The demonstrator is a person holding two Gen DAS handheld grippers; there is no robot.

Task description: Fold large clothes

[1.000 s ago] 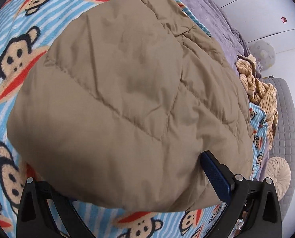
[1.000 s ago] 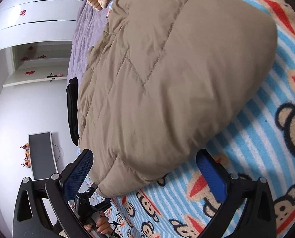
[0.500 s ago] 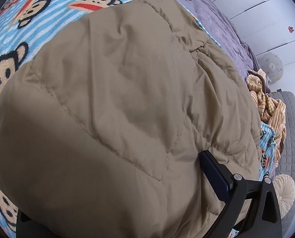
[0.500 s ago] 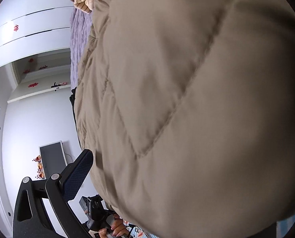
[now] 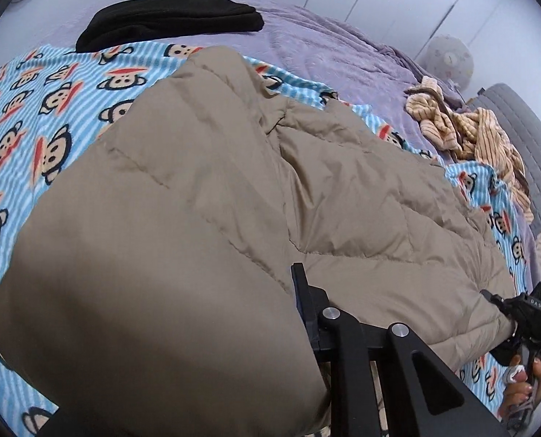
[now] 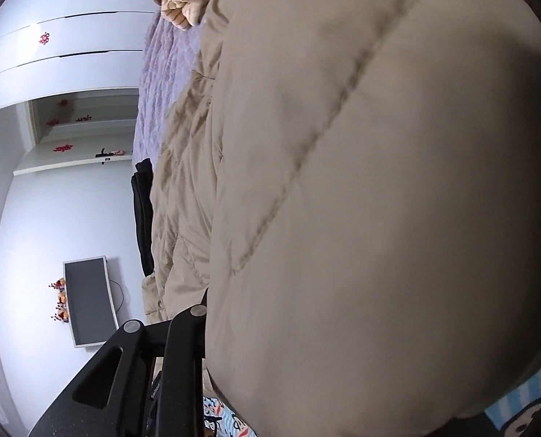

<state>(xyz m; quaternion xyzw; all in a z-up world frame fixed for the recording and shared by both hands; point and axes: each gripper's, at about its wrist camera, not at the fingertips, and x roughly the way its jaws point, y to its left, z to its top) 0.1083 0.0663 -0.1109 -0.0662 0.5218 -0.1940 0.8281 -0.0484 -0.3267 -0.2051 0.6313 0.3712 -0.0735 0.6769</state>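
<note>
From the left wrist: left gripper point(image 5: 299, 331) jaws have just been closing and now clamp the near edge of the tan quilted coat point(image 5: 234, 189), which lies across the monkey-print blanket point(image 5: 40, 116). From the right wrist: right gripper point(image 6: 204, 331), jaws likewise just closing, pinches the coat's puffed edge.

We see a plain tan quilted jacket point(image 5: 204, 196) on a blue-and-white striped blanket point(image 5: 51, 109) printed with brown, red-mouthed monkey faces. Far off lie a lilac bedspread point(image 5: 325, 51), a black garment point(image 5: 168, 18) and a cream, brown-striped garment point(image 5: 478, 131).
</note>
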